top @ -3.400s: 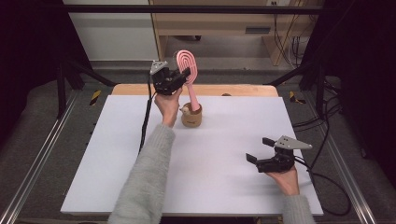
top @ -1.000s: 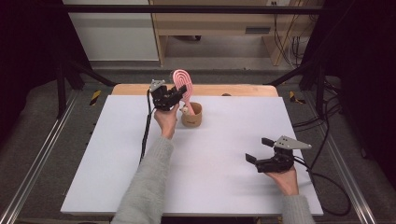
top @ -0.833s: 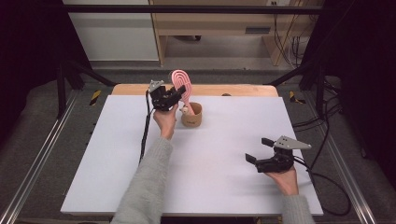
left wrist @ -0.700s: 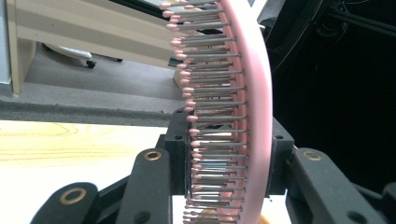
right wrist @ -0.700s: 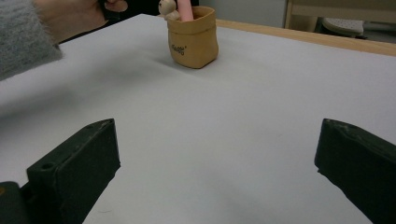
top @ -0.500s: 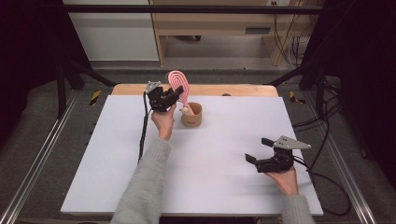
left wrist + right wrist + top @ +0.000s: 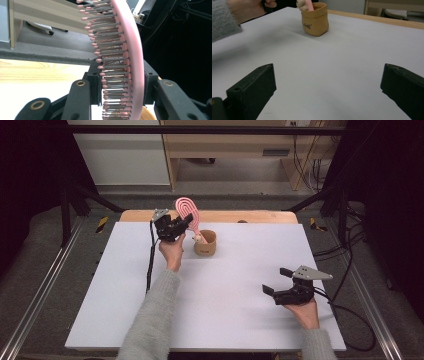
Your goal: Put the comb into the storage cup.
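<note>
The pink hairbrush (image 7: 187,214) stands tilted at the far middle of the bench (image 7: 220,315), its handle end down in the small tan pot (image 7: 205,243) and its bristled head leaning up and to the left. My left claw (image 7: 183,224) is clamped on the brush just below the head; in the left gripper view the pink rim and rows of bristles (image 7: 110,57) rise between my two black jaws, which press on either side. A small pale figure (image 7: 301,4) sits at the pot's rim beside the pink handle. My left hand (image 7: 172,252) lies just left of the pot. My right claw (image 7: 279,281) hovers over the near right of the bench, well apart from the pot, jaws spread wide and holding nothing
</note>
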Demonstrator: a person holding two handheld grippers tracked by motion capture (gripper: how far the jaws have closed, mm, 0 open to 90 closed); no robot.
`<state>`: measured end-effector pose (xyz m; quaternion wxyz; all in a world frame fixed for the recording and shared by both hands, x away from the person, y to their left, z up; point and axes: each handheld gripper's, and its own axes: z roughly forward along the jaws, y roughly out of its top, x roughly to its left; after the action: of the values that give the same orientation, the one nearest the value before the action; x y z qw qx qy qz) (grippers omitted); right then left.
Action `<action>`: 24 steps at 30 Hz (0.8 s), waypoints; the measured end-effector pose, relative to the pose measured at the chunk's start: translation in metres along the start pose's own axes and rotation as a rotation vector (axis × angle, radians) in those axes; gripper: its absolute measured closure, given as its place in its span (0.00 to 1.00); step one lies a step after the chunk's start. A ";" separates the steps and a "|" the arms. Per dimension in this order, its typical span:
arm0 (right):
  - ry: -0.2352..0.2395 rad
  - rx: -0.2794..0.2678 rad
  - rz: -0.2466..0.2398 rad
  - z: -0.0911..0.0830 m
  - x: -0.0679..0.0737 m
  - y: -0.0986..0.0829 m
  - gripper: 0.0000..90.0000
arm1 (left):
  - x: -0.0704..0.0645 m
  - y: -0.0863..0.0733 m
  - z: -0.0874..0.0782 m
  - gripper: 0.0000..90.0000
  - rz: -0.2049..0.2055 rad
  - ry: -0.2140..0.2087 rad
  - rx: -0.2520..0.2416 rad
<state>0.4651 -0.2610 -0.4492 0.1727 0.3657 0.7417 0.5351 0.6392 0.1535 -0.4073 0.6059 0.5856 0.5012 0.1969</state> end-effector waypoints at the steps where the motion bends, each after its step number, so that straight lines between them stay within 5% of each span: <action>1: 0.000 0.000 0.001 0.000 0.000 0.000 0.00 | 0.000 0.000 0.000 0.68 0.003 0.002 0.001; 24: 0.000 0.000 0.001 0.000 0.000 0.000 0.00 | 0.004 0.005 -0.008 0.58 0.065 0.019 0.038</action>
<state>0.4652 -0.2606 -0.4492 0.1723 0.3659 0.7416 0.5352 0.6361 0.1619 -0.4028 0.5834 0.6109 0.4912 0.2123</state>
